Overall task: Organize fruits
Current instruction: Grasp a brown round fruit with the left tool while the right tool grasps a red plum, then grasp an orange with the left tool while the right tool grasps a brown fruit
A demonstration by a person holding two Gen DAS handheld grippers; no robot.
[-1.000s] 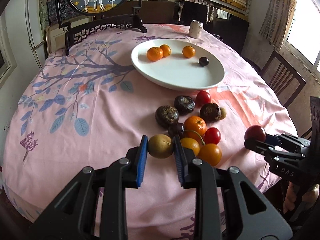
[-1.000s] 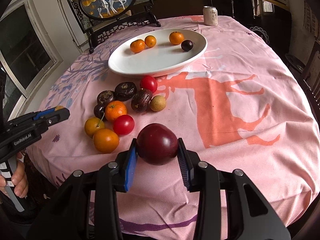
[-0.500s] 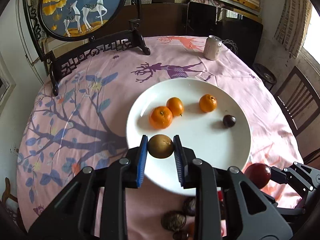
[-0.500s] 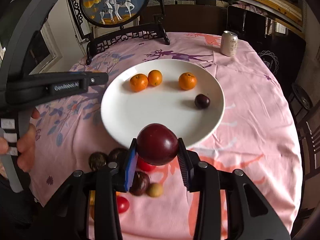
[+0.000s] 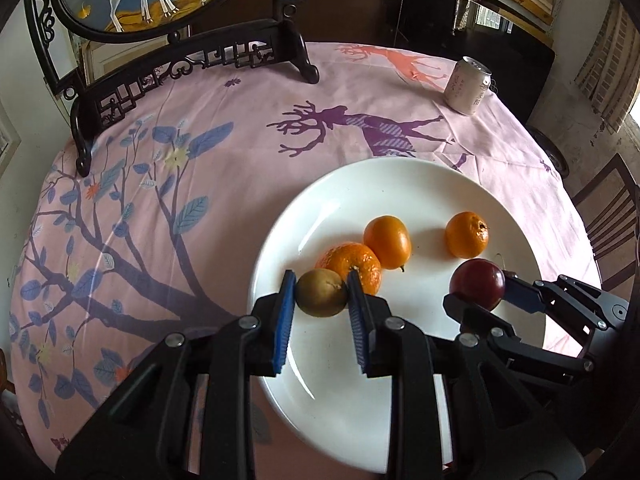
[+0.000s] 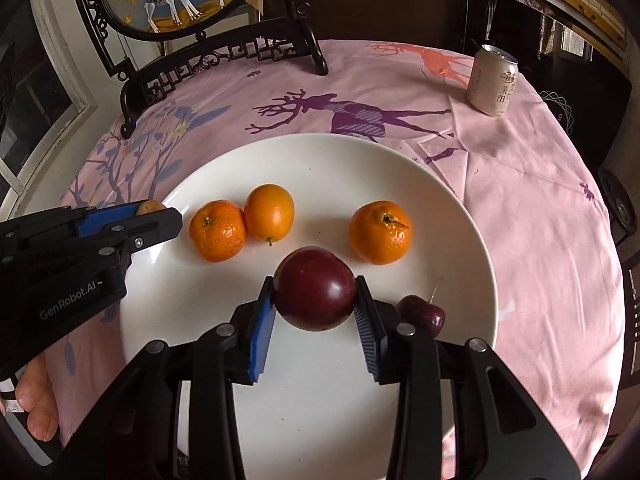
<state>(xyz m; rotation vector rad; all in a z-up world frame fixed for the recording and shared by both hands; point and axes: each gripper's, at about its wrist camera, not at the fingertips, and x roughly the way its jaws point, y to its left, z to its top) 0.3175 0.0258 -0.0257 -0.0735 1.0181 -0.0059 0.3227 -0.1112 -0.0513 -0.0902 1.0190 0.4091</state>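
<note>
Hovering both claws over the white plate (image 5: pixel 280 264) now; a second ago they were back over the loose fruit on the pink tablecloth (image 5: pixel 224 168). My left gripper (image 5: pixel 321 298), lower centre of its view, is clenched on a brownish-green fruit (image 5: pixel 321 298), just beside the mandarin (image 5: pixel 352 266). My right gripper (image 6: pixel 315 300) clamps a dark red plum (image 6: pixel 315 289), centre frame, with a cherry (image 6: pixel 422 314) to its right. Three oranges and that cherry already sit on the plate. Carry is done, I judge; what remains is lowering and letting go without knocking neighbours.
</note>
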